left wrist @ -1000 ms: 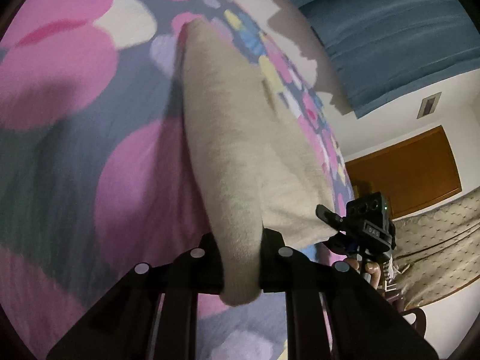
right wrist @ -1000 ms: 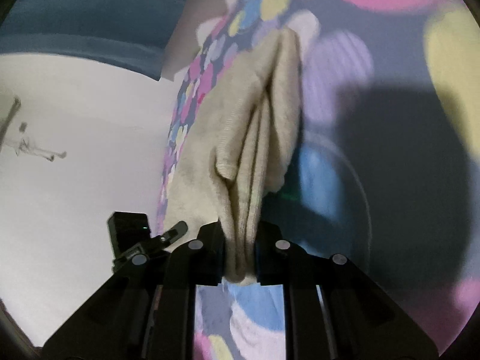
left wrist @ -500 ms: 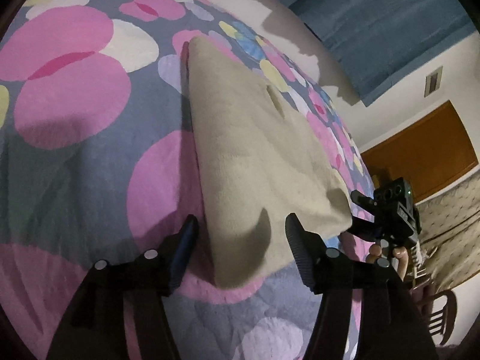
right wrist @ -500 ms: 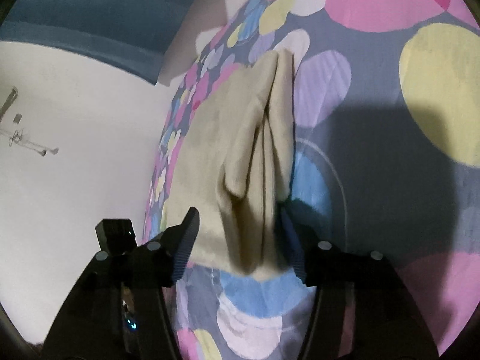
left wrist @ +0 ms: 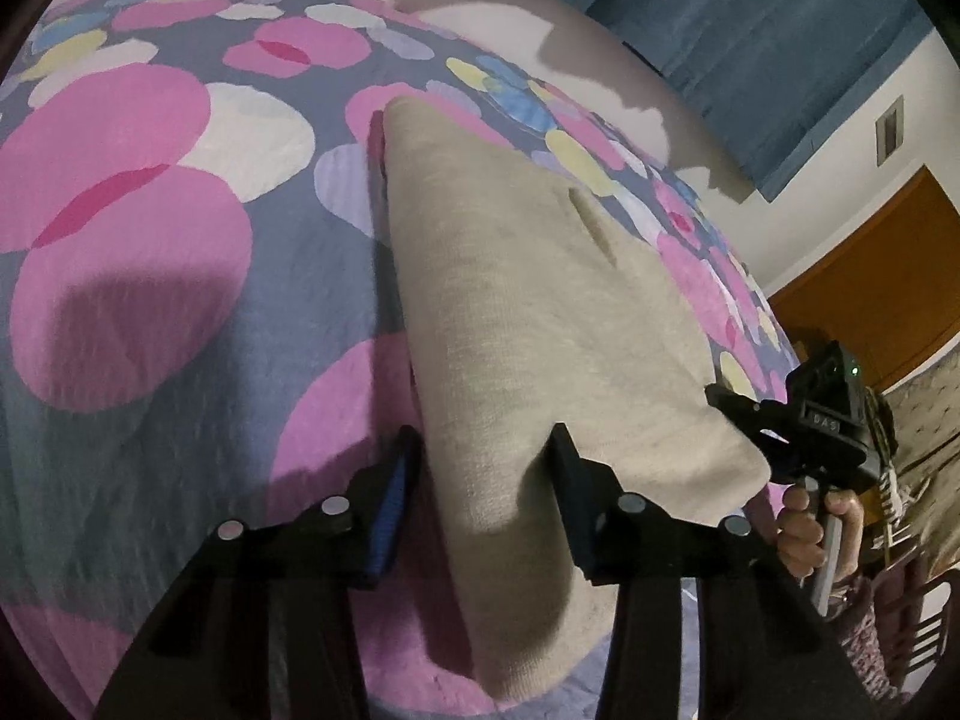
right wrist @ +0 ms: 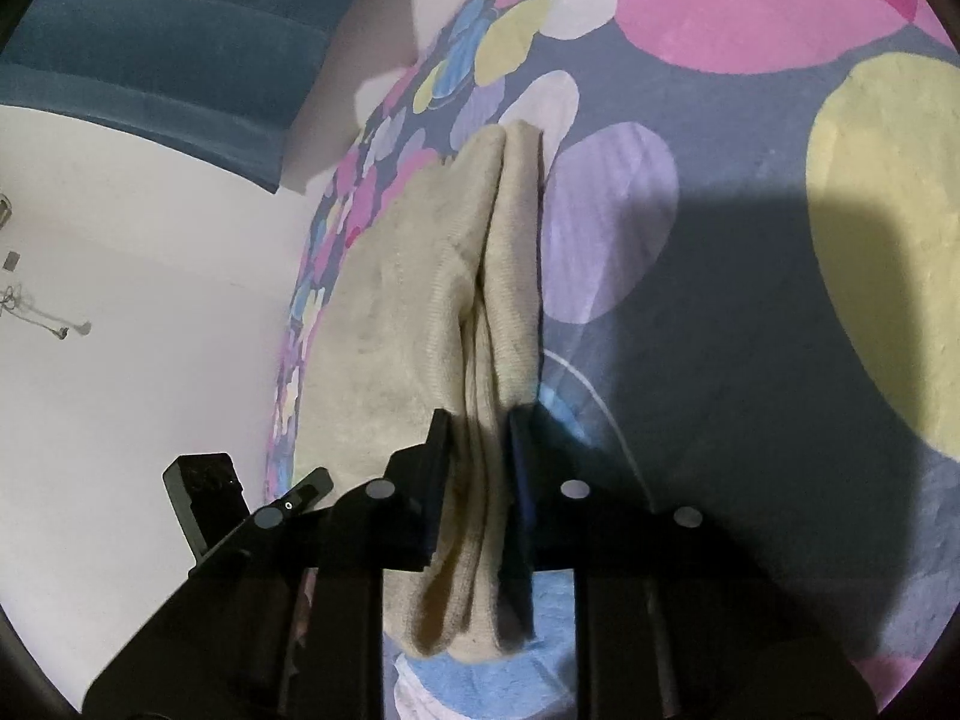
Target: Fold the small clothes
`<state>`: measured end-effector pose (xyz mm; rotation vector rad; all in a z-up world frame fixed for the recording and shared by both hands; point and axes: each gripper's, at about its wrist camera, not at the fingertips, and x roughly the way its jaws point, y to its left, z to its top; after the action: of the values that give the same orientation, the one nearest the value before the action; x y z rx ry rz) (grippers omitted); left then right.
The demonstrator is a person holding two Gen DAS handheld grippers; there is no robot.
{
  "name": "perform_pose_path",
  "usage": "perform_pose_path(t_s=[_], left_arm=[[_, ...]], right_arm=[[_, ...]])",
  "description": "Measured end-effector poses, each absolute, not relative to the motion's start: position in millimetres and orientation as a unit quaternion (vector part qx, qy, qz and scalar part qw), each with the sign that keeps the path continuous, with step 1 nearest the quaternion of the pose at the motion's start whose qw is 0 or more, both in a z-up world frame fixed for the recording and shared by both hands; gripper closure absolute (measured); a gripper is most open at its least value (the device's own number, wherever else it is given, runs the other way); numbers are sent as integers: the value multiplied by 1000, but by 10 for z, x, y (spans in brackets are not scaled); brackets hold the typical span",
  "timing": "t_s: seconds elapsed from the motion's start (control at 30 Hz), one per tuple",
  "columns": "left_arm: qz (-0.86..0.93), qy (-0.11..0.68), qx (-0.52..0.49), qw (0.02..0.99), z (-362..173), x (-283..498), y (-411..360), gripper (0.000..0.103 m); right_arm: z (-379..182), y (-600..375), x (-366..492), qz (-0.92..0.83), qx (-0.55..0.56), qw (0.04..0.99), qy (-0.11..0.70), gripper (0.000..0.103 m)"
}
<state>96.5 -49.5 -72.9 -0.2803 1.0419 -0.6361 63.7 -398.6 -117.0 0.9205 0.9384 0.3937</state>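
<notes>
A quilted bedspread (left wrist: 138,360) covers the bed, grey-blue with big overlapping ovals in pink, white, lilac, yellow and light blue. Behind the bed hangs a teal-blue curtain (left wrist: 750,48) against a pale wall (right wrist: 132,276). A brown wooden door (left wrist: 876,282) stands off to one side, with a small wall plate (left wrist: 889,129) above it. A chair back (left wrist: 918,630) shows at the edge.

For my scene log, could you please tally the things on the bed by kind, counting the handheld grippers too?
Beige garment: 1
Patterned bedspread: 1
Grippers: 2, the left gripper with its jaws apart around the garment's edge, the right gripper with its jaws closed on the folded layers
Total: 4
</notes>
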Motion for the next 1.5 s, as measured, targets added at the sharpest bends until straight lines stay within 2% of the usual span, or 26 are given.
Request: perform_pose_path(t_s=[0.27,0.4,0.5,0.57,0.6,0.8,1.17,1.27,1.3,1.33,1.5], left_arm=[[-299,483,-118,815,-727,963,-519,59],[-304,480,-108,816,-688,935,-542,59],[-307,482,-115,812,-657,936,-514,54],[-308,480,-124,812,-636,963,-485,43],[-309,479,-127,812,-633,977,-480,41],[-307,495,-144,800,-702,1182,-520,40],[-308,496,-144,799,-703,1321,-569,39],[-309,495,-149,798,-716,1308,-553,39],[-310,495,-150,798,-715,1305,-549,39],[-310,494,-151,798,-713,1289,-539,39],[-324,498,-147,791,-702,1168,-506,39]], right_arm=[[-1167,-3984,639,185,424,773,435,84],[-1148,-3991,636,185,428,773,431,77],[-1111,-4027,643,187,431,773,426,69],[-1083,-4072,677,179,430,778,422,63],[-1074,-4100,718,177,434,778,419,60],[-1056,-4133,1071,176,440,775,418,56],[-1113,-4120,1764,159,424,781,431,56],[-1108,-4104,1869,149,409,786,439,67],[-1124,-4103,1898,141,403,787,445,83],[-1150,-4099,1925,136,402,785,450,89],[-1247,-4235,1869,135,446,772,433,91]])
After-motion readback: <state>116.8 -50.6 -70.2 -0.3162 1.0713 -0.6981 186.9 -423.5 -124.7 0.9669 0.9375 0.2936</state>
